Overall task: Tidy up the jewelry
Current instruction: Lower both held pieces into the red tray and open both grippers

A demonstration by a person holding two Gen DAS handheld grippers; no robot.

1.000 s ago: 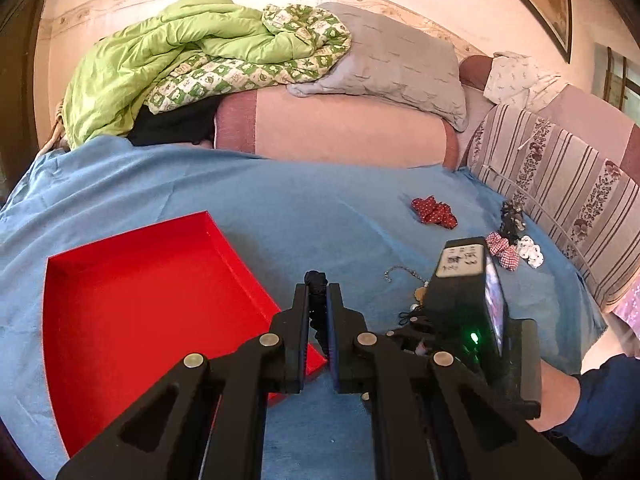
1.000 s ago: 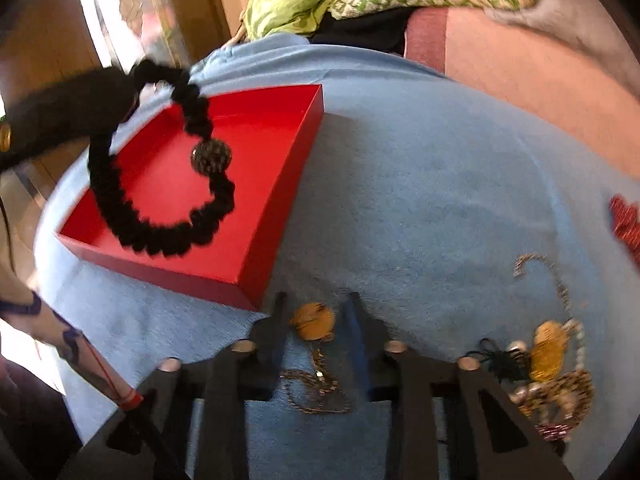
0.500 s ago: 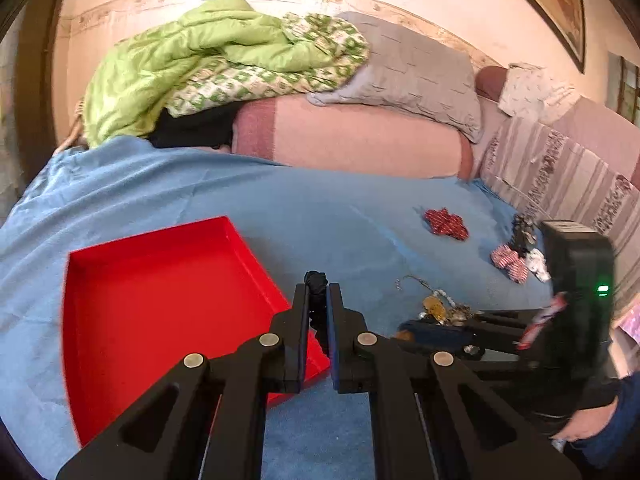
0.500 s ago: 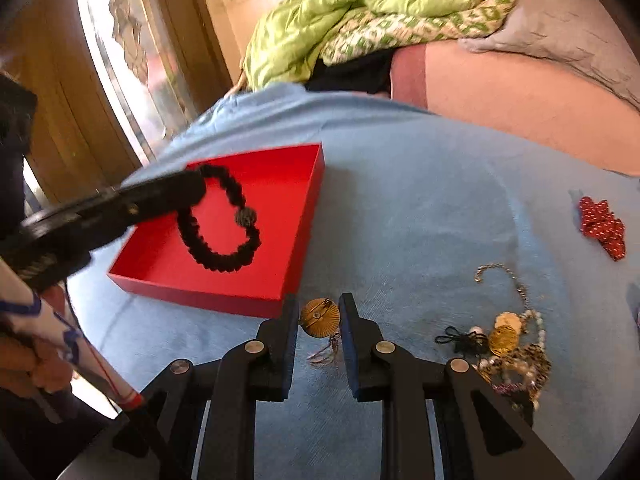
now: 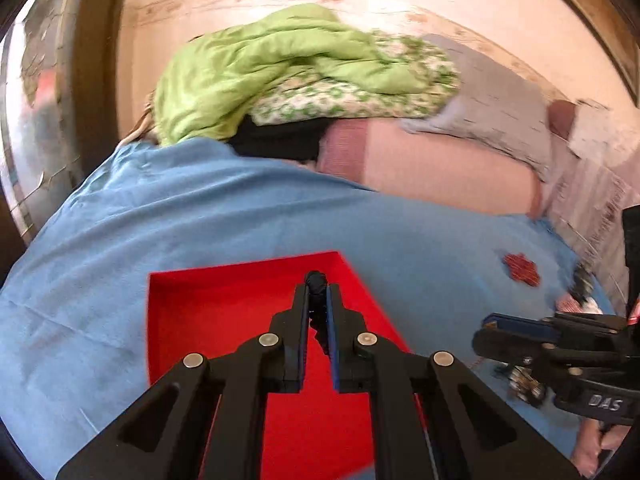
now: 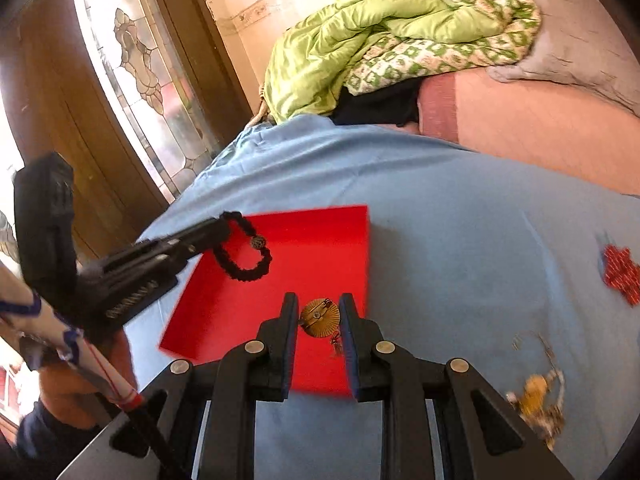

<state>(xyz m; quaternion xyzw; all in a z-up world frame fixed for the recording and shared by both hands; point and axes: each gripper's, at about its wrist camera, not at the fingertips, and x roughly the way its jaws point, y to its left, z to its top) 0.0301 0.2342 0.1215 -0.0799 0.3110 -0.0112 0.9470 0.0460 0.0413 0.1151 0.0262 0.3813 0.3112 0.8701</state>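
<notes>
black bead bracelet [image 6: 244, 256] loop hanging down, round brooch [image 6: 319, 317] face-on

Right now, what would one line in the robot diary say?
left claw: shut on black bead bracelet | right claw: shut on gold brooch | both over red tray

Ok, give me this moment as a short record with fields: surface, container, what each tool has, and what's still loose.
surface: blue sheet on a bed
container: red tray, nothing lying in it yet
left tool: shut on black beaded bracelet, which hangs over the tray
right tool: shut on round gold brooch, held above the tray's near part
loose: tangled gold jewelry pile and red beaded piece on the sheet
background: green quilt, grey pillow
</notes>
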